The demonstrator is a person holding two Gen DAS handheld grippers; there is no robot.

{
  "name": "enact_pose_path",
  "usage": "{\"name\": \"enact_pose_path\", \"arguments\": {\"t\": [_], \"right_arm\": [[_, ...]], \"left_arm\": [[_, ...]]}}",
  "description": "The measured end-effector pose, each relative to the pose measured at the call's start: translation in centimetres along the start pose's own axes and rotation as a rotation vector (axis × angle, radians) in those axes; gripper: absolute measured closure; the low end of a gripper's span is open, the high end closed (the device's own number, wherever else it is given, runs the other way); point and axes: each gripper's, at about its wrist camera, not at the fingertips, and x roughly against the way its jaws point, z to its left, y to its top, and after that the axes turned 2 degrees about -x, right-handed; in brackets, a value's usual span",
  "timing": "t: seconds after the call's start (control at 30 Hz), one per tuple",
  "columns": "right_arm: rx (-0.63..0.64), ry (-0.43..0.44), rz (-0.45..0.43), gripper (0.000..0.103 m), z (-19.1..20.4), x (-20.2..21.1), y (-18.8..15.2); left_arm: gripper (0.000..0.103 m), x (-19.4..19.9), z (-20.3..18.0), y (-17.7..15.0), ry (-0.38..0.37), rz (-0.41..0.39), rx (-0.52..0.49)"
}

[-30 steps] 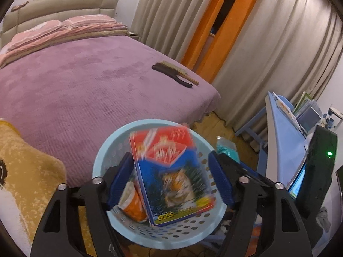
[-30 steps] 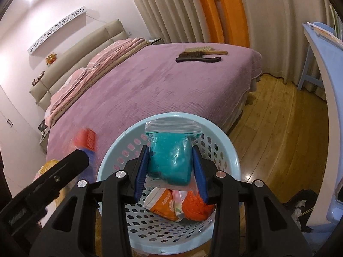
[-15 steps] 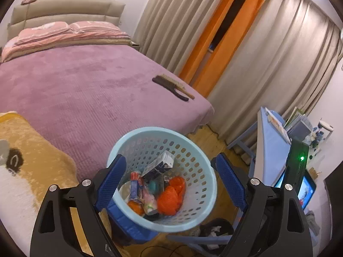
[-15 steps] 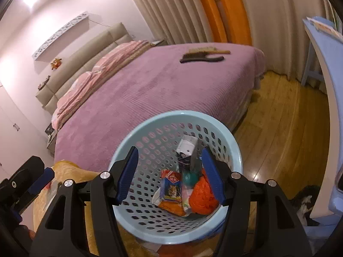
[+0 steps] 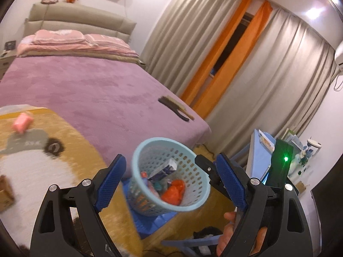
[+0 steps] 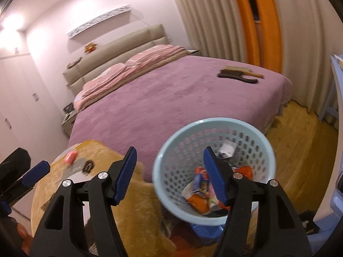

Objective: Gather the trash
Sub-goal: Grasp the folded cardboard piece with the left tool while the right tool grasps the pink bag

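A light blue perforated basket (image 5: 137,165) stands at the foot of the bed and holds several wrappers and an orange bag; it also shows in the right wrist view (image 6: 169,150). My left gripper (image 5: 169,182) is open and empty, raised in front of the basket. My right gripper (image 6: 171,171) is open and empty, over the basket's left rim. A pink roll-like item (image 5: 22,124) lies on the yellow blanket (image 5: 70,154); it also shows in the right wrist view (image 6: 70,157). A small cardboard box (image 5: 5,190) lies at the blanket's left edge.
A purple bed (image 5: 85,90) with pink pillows (image 5: 64,39) fills the left. A dark brush (image 5: 174,109) lies near the bed's foot. A blue desk (image 5: 260,150) with a device showing a green light (image 5: 285,159) stands right. Curtains (image 5: 268,75) hang behind.
Both grippers opened and dropped their packets into the basket, then drew back and swung left. The yellow blanket and the pink item have come into view.
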Motion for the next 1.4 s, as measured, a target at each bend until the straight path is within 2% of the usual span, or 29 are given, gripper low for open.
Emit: {"name": "enact_pose_path", "arguments": {"t": [0.23,0.43,0.57,0.7,0.9,1.03,1.23,1.4], "right_arm": [[0.103,0.050,-0.001,0.039,5.5,0.7,-1.3],[0.177,0.084,0.021,0.038,10.5,0.1,-2.7],[0.217,0.108,0.052,0.037,13.7,-1.0,-3.6],[0.271,0.140,0.079,0.037,17.3,-2.4,-4.3],[0.328,0.188,0.132,0.037,22.1,-5.0,-5.6],[0.356,0.204,0.174,0.037,24.6,-7.5,-6.2],[0.358,0.261,0.245,0.037,27.9,-12.8,-6.2],[0.359,0.267,0.309,0.037,30.5,-17.5,-6.7]], "left_arm": [[0.019,6.6,3.7,-1.0,0.056,-0.058,0.027],[0.019,10.8,8.0,-2.2,0.159,-0.085,0.038],[0.019,12.7,11.8,-3.5,0.240,-0.077,0.073],[0.019,13.9,15.0,-5.0,0.276,-0.053,0.099],[0.019,14.2,19.0,-5.7,0.329,-0.024,0.116],[0.019,14.0,20.8,-6.0,0.368,-0.003,0.064],[0.015,12.3,24.1,-7.7,0.290,0.043,0.071],[0.015,10.7,25.9,-8.5,0.289,0.078,0.088]]}}
